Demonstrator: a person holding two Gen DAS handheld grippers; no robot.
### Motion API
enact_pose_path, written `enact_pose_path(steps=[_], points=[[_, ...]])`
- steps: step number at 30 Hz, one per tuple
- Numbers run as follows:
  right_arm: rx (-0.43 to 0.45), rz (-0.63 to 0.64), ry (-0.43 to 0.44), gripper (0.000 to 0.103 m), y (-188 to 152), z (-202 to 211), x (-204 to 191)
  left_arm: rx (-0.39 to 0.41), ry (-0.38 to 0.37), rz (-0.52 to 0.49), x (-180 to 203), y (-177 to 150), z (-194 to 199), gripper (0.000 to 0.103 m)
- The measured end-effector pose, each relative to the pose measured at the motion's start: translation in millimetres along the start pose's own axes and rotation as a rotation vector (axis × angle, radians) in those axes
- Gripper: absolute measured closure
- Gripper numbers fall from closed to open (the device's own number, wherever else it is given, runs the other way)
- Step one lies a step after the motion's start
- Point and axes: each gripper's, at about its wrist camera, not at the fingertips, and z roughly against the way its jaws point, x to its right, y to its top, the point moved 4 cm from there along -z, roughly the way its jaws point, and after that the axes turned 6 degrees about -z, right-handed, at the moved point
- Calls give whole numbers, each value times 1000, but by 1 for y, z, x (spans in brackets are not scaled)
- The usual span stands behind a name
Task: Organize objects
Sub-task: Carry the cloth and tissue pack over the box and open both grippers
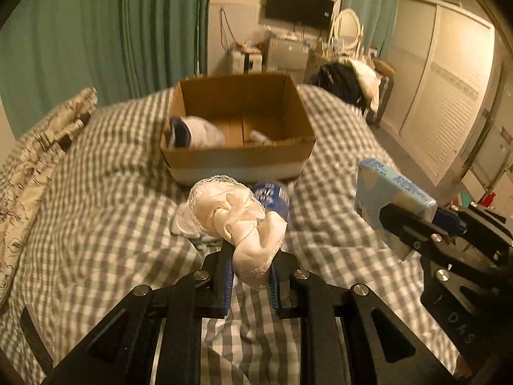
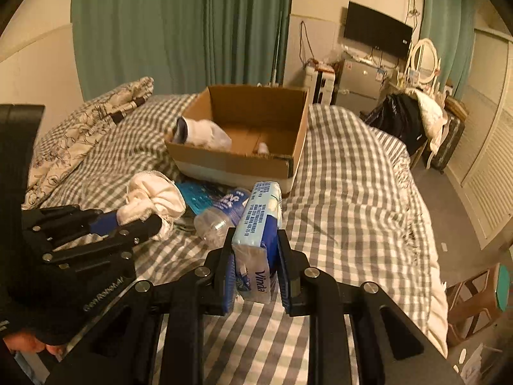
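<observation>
My left gripper (image 1: pixel 250 272) is shut on a cream lace-trimmed cloth (image 1: pixel 231 208) and holds it above the checked bed, short of the open cardboard box (image 1: pixel 237 160). My right gripper (image 2: pixel 255 269) is shut on a light blue tissue pack (image 2: pixel 261 224), also above the bed. The pack shows in the left wrist view (image 1: pixel 384 192), and the cloth in the right wrist view (image 2: pixel 154 199). The box (image 2: pixel 237 160) holds a white and dark sock roll (image 2: pixel 198 133) and a small white item (image 2: pixel 263 147). A clear plastic bottle (image 2: pixel 221 215) lies on the bed in front of the box.
A teal packet (image 2: pixel 198 195) lies by the bottle. A patterned pillow (image 2: pixel 86 131) is at the bed's left. Green curtains (image 2: pixel 179 29) hang behind. A chair with dark clothes (image 2: pixel 404 122), a wardrobe (image 1: pixel 449 96) and a stool (image 2: pixel 474 301) stand to the right.
</observation>
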Motion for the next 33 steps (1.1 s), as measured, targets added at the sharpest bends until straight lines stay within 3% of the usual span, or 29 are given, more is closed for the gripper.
enact_pose_path(steps=[9,15,26,33], points=[[77,16,-9,82,13,44,-7,116,2,-9,2,21,48,85],[131,40,-17,82,26,62,-10,145,12,-33,1,39,57,85],[220,79,-11,82,80,60,-7,211,75,-91,-15,97,50,85],[257,86,10,82,122,36,-1,259,71,-83,-33,136,25,85]])
